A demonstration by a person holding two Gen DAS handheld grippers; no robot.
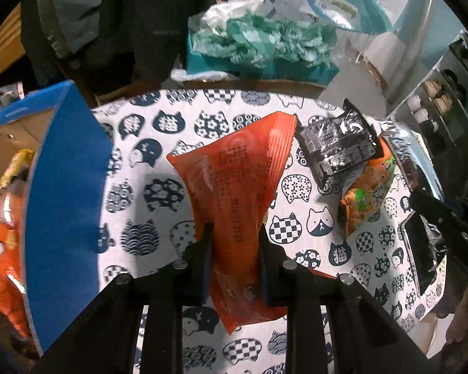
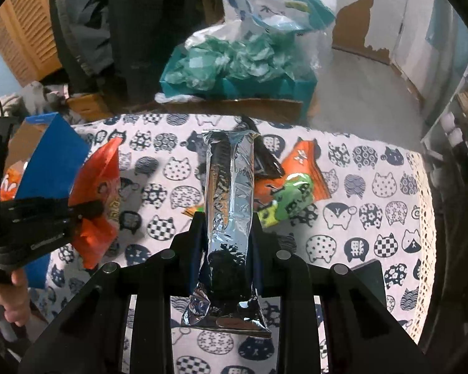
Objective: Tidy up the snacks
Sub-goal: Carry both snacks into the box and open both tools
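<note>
The orange snack packet (image 1: 234, 187) is crinkled, printed with small dark text, and pinched at its lower half between the jaws of the left gripper (image 1: 235, 233), fanning out beyond them above the cat-patterned surface (image 1: 159, 187). The silver foil packet (image 2: 229, 205) – long, shiny, creased – is clamped lengthwise in the right gripper (image 2: 227, 218). Left of the left jaws stands a blue box (image 1: 68, 202); to their right lie a black packet (image 1: 340, 146) and an orange-green one (image 1: 368, 193).

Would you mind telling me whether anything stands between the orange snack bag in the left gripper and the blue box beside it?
Nothing visible does. The left gripper is shut on the orange snack bag, and only bare cat-print tablecloth lies between it and the blue box.
</note>
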